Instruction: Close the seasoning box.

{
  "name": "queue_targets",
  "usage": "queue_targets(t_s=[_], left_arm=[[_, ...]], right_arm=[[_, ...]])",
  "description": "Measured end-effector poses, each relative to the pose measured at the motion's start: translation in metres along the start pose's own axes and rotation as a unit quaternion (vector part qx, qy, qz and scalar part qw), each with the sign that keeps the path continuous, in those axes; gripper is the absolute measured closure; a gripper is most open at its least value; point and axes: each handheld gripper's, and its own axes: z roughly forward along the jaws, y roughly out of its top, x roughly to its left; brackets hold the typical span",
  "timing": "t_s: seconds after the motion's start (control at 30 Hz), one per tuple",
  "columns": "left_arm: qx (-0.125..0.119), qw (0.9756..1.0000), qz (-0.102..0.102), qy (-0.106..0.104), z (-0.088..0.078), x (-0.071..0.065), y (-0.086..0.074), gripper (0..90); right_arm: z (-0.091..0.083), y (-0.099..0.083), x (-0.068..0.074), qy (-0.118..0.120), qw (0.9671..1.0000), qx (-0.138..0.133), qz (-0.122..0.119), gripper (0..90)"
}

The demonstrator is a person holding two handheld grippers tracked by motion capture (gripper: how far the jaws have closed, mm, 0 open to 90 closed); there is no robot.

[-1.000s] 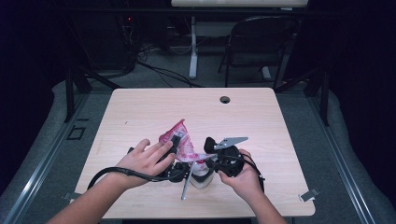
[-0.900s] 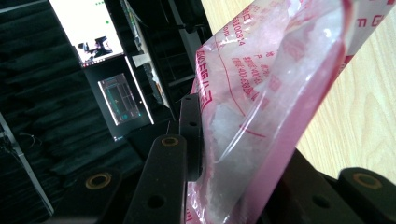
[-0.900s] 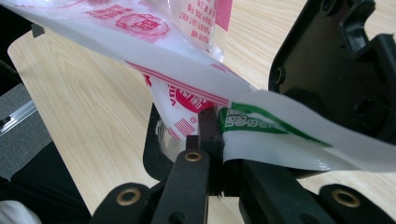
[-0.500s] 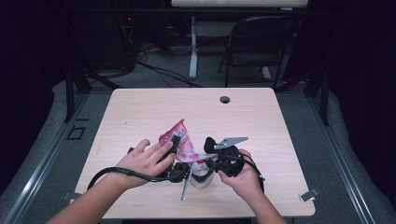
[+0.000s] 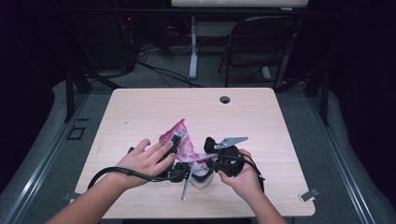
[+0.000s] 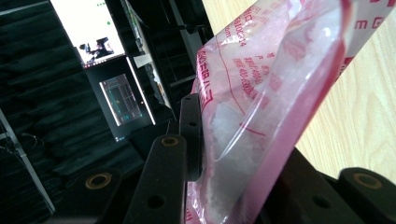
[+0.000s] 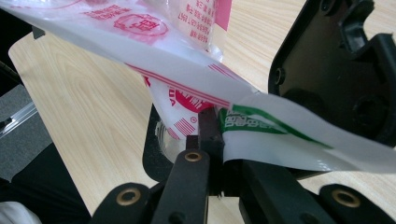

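Observation:
A pink and red printed plastic bag (image 5: 181, 139) with white grains inside hangs over the front middle of the wooden table (image 5: 261, 121). My left gripper (image 5: 176, 142) is shut on the bag's body; in the left gripper view the jaws (image 6: 233, 154) pinch the bag (image 6: 266, 88) across the grains. My right gripper (image 5: 208, 157) is shut on the bag's lower end. The right gripper view has its jaws (image 7: 219, 140) clamped on the flat white sealed strip (image 7: 289, 140) with green print. A clear cup (image 5: 201, 179) stands just under the bag.
A thin metal utensil (image 5: 186, 186) lies against the cup near the front edge. A round cable hole (image 5: 225, 99) is at the table's far side. A black chair (image 5: 252, 42) and desk legs stand beyond. A clip (image 5: 309, 195) sits at the front right corner.

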Motion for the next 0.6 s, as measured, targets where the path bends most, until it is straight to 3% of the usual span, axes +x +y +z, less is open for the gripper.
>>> queue_targets(t_s=[0.33, 0.47, 0.6], left_arm=[[0.008, 0.9998, -0.002, -0.016, -0.0004, -0.0006, -0.0004, 84.0], [0.006, 1.0000, 0.001, -0.008, -0.0007, 0.0001, 0.0000, 84.3], [0.008, 0.9998, -0.008, -0.018, -0.0006, -0.0018, 0.0002, 84.4]], right_arm=[[-0.0008, 0.0001, -0.0001, -0.001, 1.0000, 0.001, 0.001, 90.0], [-0.0005, 0.0002, 0.0002, -0.001, 1.0000, 0.000, -0.001, 90.0], [-0.0008, 0.0002, 0.0005, -0.003, 1.0000, 0.000, 0.000, 90.0]])
